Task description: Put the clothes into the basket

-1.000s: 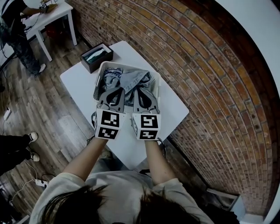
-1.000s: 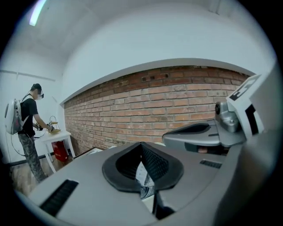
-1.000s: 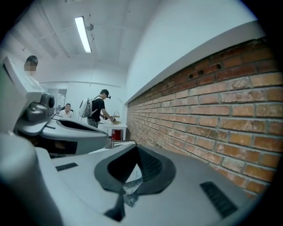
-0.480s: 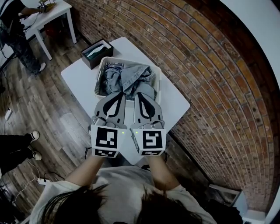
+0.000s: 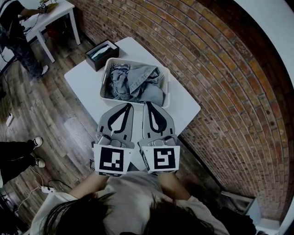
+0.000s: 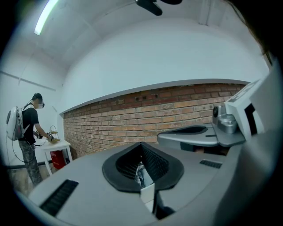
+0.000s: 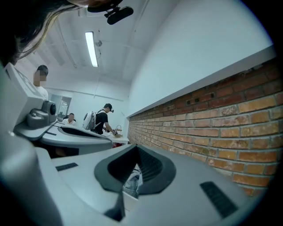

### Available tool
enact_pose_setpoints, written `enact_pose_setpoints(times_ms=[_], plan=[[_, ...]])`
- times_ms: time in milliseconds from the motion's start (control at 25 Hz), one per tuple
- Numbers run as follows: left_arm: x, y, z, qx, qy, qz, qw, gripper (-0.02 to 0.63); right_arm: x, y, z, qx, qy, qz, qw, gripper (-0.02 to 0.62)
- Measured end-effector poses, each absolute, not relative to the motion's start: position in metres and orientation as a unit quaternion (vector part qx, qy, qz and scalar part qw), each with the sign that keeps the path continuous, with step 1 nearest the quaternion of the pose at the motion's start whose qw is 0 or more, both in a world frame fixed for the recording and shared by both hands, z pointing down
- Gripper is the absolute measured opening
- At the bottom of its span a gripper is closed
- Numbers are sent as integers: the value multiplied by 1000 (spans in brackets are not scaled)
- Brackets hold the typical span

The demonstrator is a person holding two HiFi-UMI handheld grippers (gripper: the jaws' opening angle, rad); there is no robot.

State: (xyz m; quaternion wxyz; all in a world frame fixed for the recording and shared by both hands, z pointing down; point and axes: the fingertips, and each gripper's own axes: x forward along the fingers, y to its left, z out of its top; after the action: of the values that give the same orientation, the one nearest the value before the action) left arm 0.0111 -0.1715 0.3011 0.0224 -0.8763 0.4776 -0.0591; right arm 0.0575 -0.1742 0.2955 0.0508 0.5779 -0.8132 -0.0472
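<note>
A white basket (image 5: 106, 78) stands on the white table (image 5: 82, 82) and holds a heap of grey-blue clothes (image 5: 136, 82). Both grippers hover side by side near the table's front edge, drawn back from the basket. My left gripper (image 5: 125, 107) is shut with nothing in it. My right gripper (image 5: 149, 105) is likewise shut and empty. In the left gripper view the jaws (image 6: 148, 185) are closed, and a sliver of the clothes shows through the gap. The right gripper view shows its closed jaws (image 7: 128, 187) the same way.
A dark box (image 5: 101, 54) with light contents sits on the table behind the basket. A brick wall (image 5: 216, 78) runs along the right. A second white table (image 5: 55, 13) stands at the far left, with a person (image 5: 16, 36) beside it. Someone's feet (image 5: 34, 153) show on the wooden floor.
Both grippers have pulled back from over the basket toward me, empty. The clothes stay in the basket.
</note>
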Motion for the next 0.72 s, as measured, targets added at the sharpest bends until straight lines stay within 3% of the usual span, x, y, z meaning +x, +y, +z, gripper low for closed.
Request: enact_pose_setpoints(times_ms=[720], plan=[[15, -158, 304, -881, 467, -68, 28, 8, 51, -159, 299, 570, -819, -42, 56, 6]])
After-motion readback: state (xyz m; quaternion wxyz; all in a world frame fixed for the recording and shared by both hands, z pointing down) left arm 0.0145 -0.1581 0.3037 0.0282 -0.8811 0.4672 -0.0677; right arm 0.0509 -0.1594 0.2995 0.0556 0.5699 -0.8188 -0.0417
